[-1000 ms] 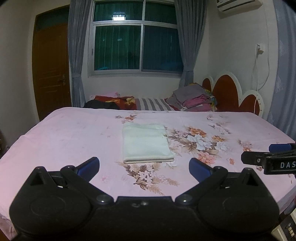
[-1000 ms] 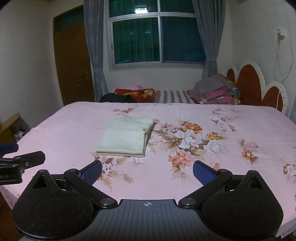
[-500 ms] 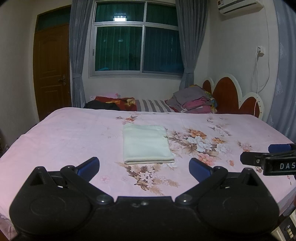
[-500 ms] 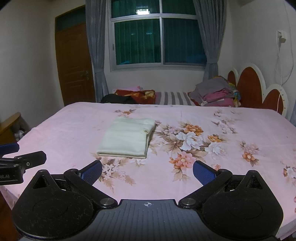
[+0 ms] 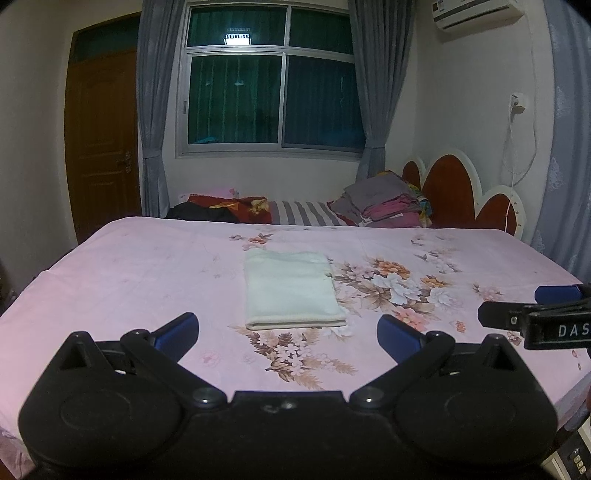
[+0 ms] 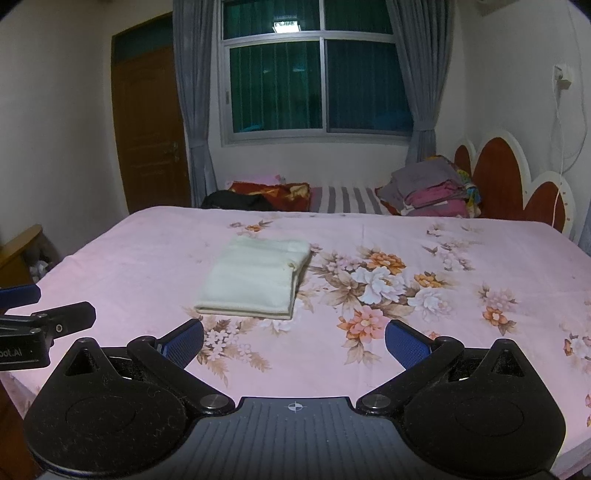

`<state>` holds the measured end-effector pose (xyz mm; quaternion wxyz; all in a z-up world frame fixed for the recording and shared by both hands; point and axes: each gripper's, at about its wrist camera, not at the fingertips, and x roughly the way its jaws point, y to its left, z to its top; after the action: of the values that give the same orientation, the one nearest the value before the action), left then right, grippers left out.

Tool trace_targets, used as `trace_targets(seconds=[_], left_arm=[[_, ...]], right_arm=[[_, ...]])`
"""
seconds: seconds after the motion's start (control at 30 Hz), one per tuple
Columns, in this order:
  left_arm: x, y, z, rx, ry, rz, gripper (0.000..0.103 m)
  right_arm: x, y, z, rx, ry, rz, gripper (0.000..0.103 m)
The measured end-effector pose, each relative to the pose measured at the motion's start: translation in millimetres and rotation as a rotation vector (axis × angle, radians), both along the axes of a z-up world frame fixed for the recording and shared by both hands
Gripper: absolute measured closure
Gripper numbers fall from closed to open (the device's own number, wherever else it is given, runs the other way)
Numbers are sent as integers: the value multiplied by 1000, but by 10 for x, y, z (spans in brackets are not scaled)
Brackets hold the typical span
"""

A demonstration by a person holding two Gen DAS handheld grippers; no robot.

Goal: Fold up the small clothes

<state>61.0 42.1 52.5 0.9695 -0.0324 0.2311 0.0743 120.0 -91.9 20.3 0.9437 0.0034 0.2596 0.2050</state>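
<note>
On the pink floral bedsheet (image 5: 140, 266), mid-bed, lies the cream folded cloth rectangle (image 5: 290, 295), flat and untouched. Left gripper (image 5: 288, 332) and right gripper (image 6: 295, 339) hang near the bed's near edge, jaws spread apart, both empty. Risk, as judged: a careless pinch could drag loose layers and undo the fold. Dim bedroom; dark window (image 5: 273, 79), stacked garments (image 5: 388, 203) beside the headboard.

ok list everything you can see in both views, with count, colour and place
folded cloth: 1, cream, middle of bed
bedsheet: 1, pink with flowers, covers bed
clothes pile: 1, grey and pink, far side by headboard
headboard: 1, red and white, far right
window: 1, dark, back wall
curtains: 2, grey, beside window
door: 1, brown, left
air conditioner: 1, white, top right
left hand-held gripper: 1, black, blue pads, open
right hand-held gripper: 1, black, blue pads, open
</note>
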Motion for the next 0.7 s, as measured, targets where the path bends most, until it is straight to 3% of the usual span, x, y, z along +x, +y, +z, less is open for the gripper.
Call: trace_targets(seconds=[0.7], left_arm=[[37, -139, 28, 15, -22, -7, 0]], right_arm=[[-33, -65, 48, 3, -8, -5, 0]])
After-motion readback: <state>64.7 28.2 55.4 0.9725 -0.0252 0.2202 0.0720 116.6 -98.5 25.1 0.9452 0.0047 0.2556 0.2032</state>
